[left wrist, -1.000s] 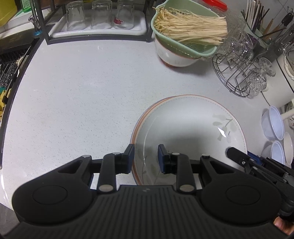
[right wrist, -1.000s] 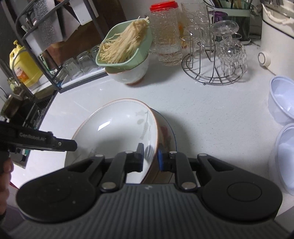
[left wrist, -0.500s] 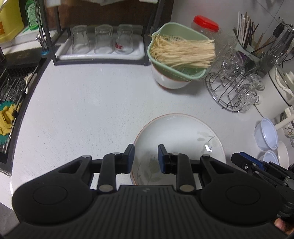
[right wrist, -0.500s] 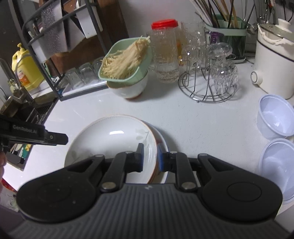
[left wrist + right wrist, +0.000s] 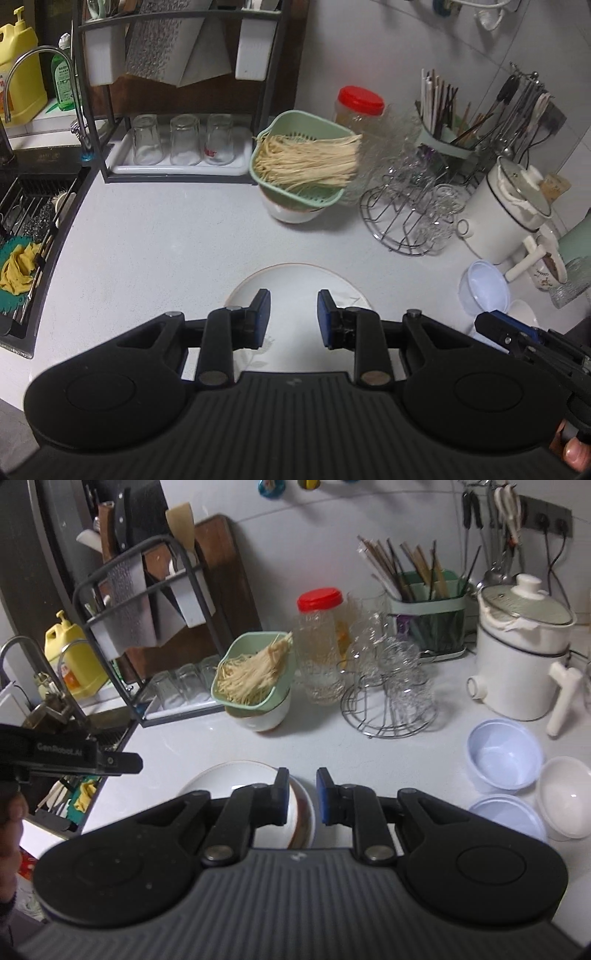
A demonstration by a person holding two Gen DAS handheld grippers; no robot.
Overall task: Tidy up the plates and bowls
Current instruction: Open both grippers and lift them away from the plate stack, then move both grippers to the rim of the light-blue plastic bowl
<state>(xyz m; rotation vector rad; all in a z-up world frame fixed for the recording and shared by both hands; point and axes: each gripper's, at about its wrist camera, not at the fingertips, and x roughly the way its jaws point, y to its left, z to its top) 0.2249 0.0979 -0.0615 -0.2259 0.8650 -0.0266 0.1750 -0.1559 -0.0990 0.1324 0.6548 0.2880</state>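
A white plate with an orange rim and a leaf pattern [image 5: 291, 280] lies on the white counter, stacked on another plate whose edge shows in the right wrist view [image 5: 301, 808]. My left gripper [image 5: 293, 317] is open and empty, raised above the stack. My right gripper [image 5: 302, 794] is open and empty, raised above the stack's right edge. The stack's top plate also shows in the right wrist view [image 5: 229, 775]. Three pale plastic bowls stand to the right: one upright [image 5: 504, 755], one in front of it [image 5: 508, 812], one white [image 5: 565, 797].
A green colander of noodles [image 5: 306, 162] sits on a white bowl at the back. A wire rack of glasses [image 5: 413, 206], a white pot [image 5: 506, 214], a utensil holder [image 5: 428, 627] and a glass tray [image 5: 181, 151] line the back. The sink [image 5: 29, 229] is at left.
Both grippers have lifted up and back from the plates, which now lie stacked flat on the counter. The right jaws have opened a little wider.
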